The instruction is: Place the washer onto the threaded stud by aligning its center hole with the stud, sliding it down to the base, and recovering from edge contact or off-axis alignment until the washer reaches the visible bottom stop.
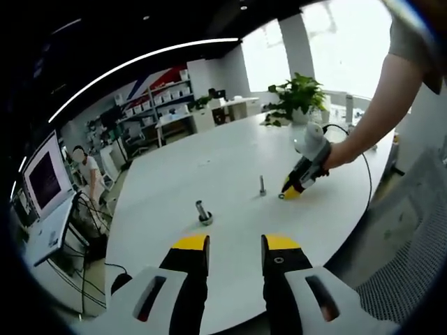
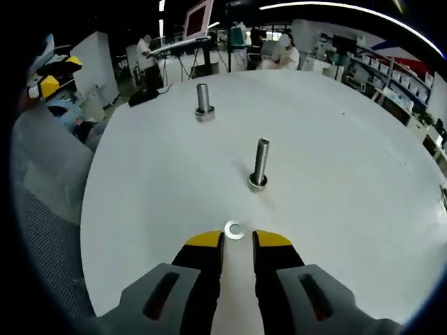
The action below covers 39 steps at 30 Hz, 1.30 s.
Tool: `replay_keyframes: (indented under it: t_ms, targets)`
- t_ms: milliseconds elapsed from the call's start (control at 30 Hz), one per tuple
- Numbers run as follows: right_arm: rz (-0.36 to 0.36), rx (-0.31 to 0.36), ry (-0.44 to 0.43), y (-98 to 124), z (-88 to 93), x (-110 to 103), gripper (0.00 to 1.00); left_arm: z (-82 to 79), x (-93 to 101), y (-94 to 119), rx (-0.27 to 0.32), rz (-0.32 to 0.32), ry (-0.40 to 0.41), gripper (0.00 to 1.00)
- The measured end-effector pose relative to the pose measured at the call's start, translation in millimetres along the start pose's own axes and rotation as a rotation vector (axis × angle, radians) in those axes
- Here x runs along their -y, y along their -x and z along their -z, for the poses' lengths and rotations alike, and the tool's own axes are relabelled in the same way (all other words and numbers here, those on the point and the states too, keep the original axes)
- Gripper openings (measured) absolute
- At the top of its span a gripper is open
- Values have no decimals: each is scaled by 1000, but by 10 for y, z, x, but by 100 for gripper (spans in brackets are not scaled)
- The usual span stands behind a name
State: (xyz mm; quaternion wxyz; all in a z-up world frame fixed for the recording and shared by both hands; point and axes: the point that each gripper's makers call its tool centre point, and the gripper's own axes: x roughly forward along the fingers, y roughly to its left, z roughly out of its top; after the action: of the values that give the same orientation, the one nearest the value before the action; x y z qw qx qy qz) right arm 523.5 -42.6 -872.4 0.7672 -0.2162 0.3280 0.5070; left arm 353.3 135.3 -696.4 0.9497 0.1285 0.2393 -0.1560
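A small silver washer (image 2: 234,229) lies flat on the white table (image 2: 349,209), just ahead of my right gripper (image 2: 239,241), whose yellow-tipped jaws stand open on either side of it, holding nothing. Beyond it an upright threaded stud (image 2: 259,162) stands on its base. A second stud (image 2: 203,102) stands farther off. In the left gripper view my left gripper (image 1: 235,244) hangs open over the table's near edge. There the second stud (image 1: 203,211) is nearest, the other stud (image 1: 262,185) is behind it, and the right gripper (image 1: 288,194) sits tip-down on the table in a person's hand.
A potted plant (image 1: 297,94) stands at the far side of the table (image 1: 209,153). A monitor (image 1: 45,178) on a cart, shelves and a seated person are off the left edge. A mesh chair (image 1: 405,279) is close on the right.
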Motion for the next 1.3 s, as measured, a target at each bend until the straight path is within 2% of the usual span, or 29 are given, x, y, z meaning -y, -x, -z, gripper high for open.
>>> replay_keyframes:
  t_ms: [200,867,1300]
  targets:
    - [6,16,-7,-30,-34,-9,16,-5,2,9,5,-1,-3,28]
    - [30,-3,-78,-25,-12,3,14,-10,-6,15,8,-4,-11,27]
    - [33,8,-64,29,-67,15,14,6,-11,7,-2,-5,-9,26]
